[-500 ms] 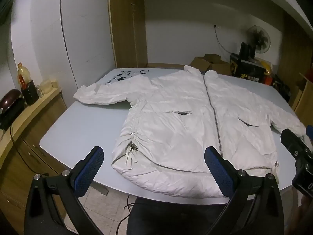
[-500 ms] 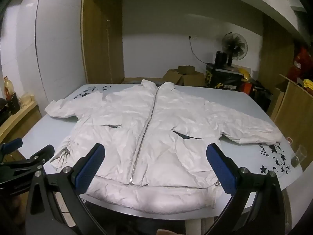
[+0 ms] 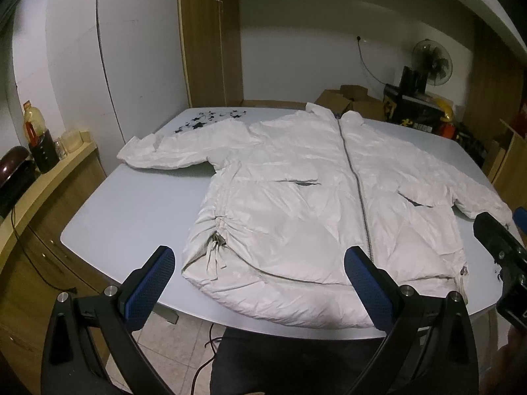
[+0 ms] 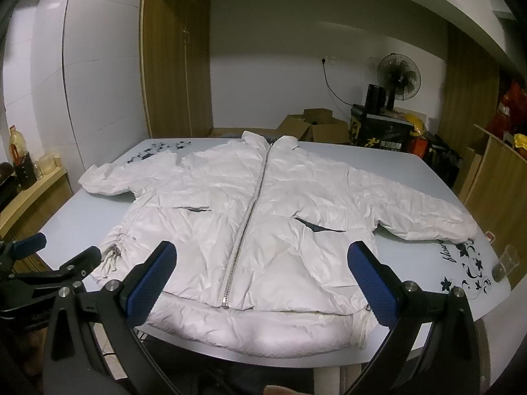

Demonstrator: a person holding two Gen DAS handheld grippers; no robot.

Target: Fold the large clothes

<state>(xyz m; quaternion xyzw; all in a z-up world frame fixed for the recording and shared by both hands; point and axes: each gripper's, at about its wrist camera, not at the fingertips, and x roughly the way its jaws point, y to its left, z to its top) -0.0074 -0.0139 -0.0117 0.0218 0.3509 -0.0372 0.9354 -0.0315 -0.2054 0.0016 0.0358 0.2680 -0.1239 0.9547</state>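
Left wrist view: left tongs [image 3: 260, 283] stood spread to their widest, blue pads facing each other across an empty gap, holding nothing and touching nothing. They hung above the near edge of the table [image 3: 131, 207], over the lower hem of the jacket [image 3: 296, 197].

Right wrist view: right tongs [image 4: 262, 279] likewise spread fully wide, nothing between the pads, clear of the cloth, poised over the hem near the bottom of the zipper [image 4: 250, 217]. The left tongs appeared at the left edge of this view, beside the drawstring [image 4: 112, 260] at the jacket's side seam, not touching it.

Item: one white puffer jacket, lying flat and face up on the table, zipped shut, collar toward the far edge, hem at the near edge and slightly overhanging it. Both sleeves lay stretched outward to either side. Two slanted pocket openings showed dark on the front panels.

Table: pale blue-grey top with black floral print [image 4: 461, 263] at two corners; one sleeve cuff lay at each printed patch.

Surroundings: clear cup [image 4: 505, 261] near the right table edge; standing fan [image 4: 398, 75], cardboard boxes [image 4: 316, 128] and wooden cupboards beyond; bottle [image 3: 33, 125] on a side counter at left.
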